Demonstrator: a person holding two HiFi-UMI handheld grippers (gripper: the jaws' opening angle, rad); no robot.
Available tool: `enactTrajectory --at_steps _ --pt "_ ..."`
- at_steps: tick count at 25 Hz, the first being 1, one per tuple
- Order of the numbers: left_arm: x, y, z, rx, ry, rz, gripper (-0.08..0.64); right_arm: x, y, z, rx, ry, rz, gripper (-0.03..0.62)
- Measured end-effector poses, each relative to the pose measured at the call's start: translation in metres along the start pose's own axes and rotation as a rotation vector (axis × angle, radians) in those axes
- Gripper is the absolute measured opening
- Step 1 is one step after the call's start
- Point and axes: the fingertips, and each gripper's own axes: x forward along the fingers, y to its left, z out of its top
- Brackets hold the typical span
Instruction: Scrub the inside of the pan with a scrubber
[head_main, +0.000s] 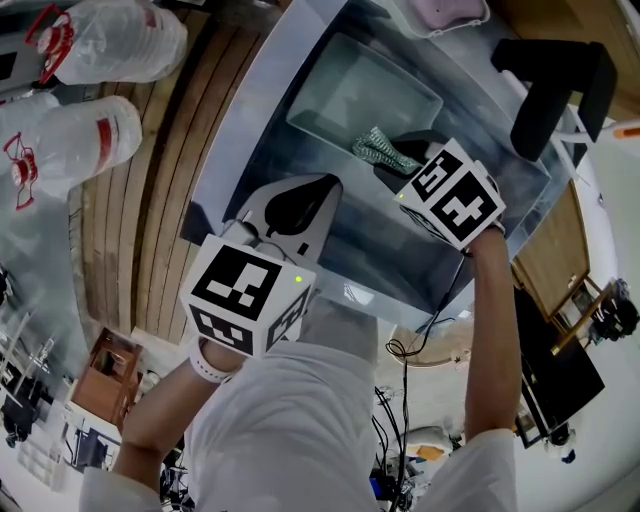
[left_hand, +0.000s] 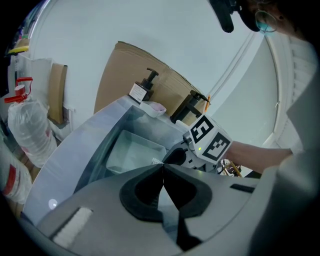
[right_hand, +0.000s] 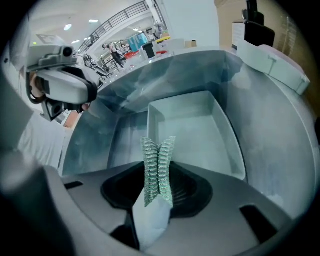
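A pale rectangular pan (head_main: 365, 100) sits in the steel sink (head_main: 262, 130); it also shows in the left gripper view (left_hand: 131, 150) and the right gripper view (right_hand: 192, 125). My right gripper (right_hand: 159, 176) is shut on a green mesh scrubber (right_hand: 158, 167), which stands upright between the jaws. In the head view the scrubber (head_main: 376, 150) hangs over the pan's near right corner, just ahead of the right gripper (head_main: 392, 160). My left gripper (left_hand: 162, 168) is shut with nothing in it, and it hovers over the sink's near left edge (head_main: 318, 192).
Two large clear plastic bottles (head_main: 110, 40) (head_main: 75, 145) lie on the wooden slatted counter (head_main: 150, 210) to the left. A pump dispenser (left_hand: 141, 89) and a small dish (left_hand: 154, 107) stand at the sink's far rim. A black object (head_main: 555, 80) sits at the right.
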Motion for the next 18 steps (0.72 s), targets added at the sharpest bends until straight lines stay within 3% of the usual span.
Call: enactTrajectory --at_steps 6,12,15,18 --pt "-0.002 -0.002 0.002 0.002 -0.007 0.0 0.006 -0.025 0.014 0.011 0.013 -0.042 0.033 0.133" --pt "-0.002 -0.002 0.005 0.004 -0.015 0.004 0.006 -0.025 -0.004 0.028 -0.041 -0.077 -0.182 0.14" --pt "-0.004 0.001 0.005 0.001 -0.017 0.01 0.006 -0.026 -0.026 0.035 -0.083 -0.047 -0.308 0.149" --pt "-0.006 0.004 0.003 -0.003 -0.018 0.015 0.006 -0.024 -0.044 0.045 -0.078 -0.053 -0.374 0.149"
